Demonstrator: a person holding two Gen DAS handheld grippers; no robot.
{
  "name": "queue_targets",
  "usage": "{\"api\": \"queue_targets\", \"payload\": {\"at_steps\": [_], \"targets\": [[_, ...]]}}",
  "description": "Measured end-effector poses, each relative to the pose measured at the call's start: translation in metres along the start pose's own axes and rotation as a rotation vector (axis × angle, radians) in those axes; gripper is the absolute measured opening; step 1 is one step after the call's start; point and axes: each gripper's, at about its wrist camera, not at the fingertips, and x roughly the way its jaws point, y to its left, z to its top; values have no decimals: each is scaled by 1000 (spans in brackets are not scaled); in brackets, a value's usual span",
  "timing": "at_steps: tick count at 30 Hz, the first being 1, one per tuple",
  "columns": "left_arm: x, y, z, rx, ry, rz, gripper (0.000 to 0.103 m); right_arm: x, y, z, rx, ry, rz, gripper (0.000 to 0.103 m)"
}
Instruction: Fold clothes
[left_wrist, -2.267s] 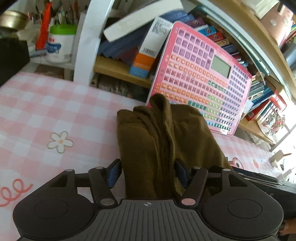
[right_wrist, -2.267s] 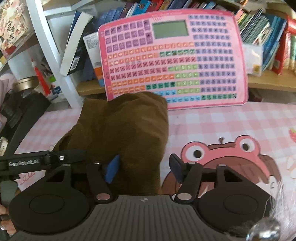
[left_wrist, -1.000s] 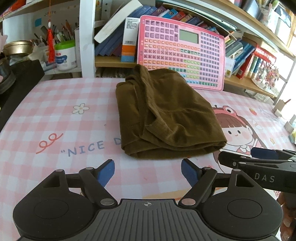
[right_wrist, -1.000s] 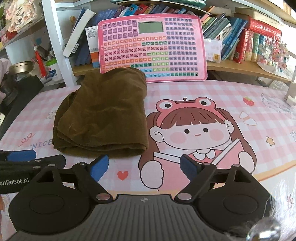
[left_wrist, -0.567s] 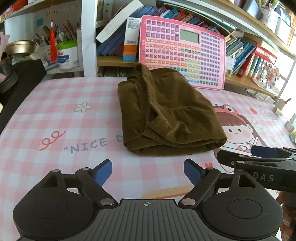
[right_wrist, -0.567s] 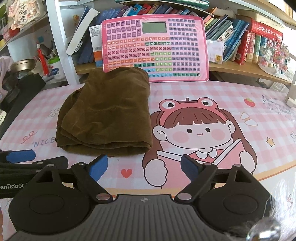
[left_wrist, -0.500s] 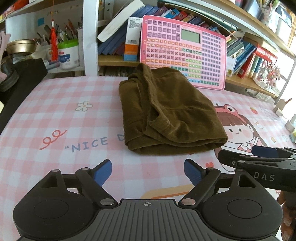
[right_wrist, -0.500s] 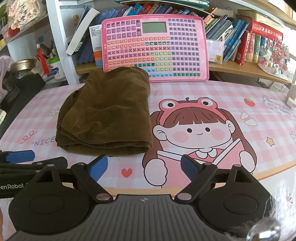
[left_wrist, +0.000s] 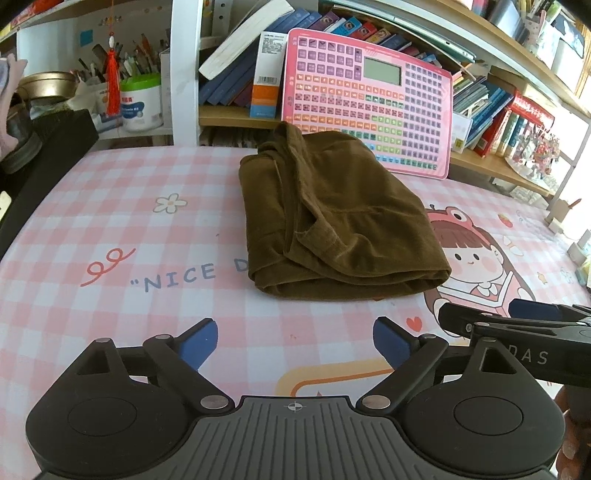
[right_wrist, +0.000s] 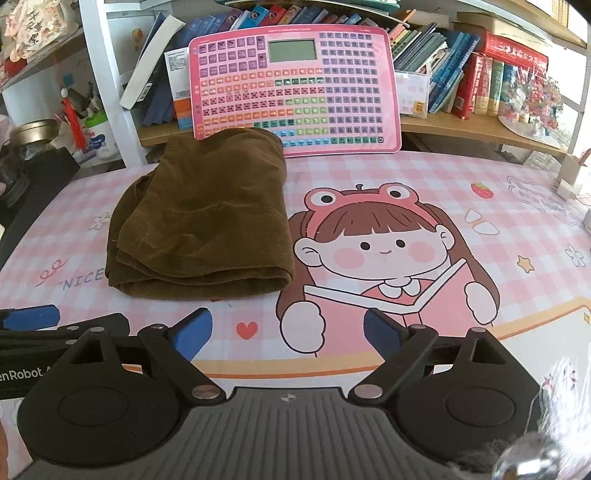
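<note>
you've let go of the brown garment and pulled both grippers back, so it now sits folded on the pink mat, in front of the pink keyboard toy. left gripper and right gripper are empty, jaws opening wide. fold looks pretty much done to me.

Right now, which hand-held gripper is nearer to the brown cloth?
Left hand-held gripper, slightly: it faces the brown cloth directly. Right hand-held gripper sits off its right corner. Both jaws opening, empty.

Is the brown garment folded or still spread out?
Folded: the brown garment lies as a compact stacked bundle, layered edges at its near end.
</note>
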Motion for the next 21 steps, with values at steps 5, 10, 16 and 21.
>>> {"api": "queue_targets", "payload": {"at_steps": [5,10,16,21], "targets": [[-1,-1,-1,5,-7,15,95,0,-2,0,1,0,-5,93],[-2,0,-1,11,-16,35,95,-2,-2,0,0,-5,-12,93],[-4,-3,-3,22,-24,35,95,-3,-2,0,-2,-8,-14,94],[-4,-3,-4,19,-22,40,96,-4,-2,-1,-3,-7,-12,94]]}}
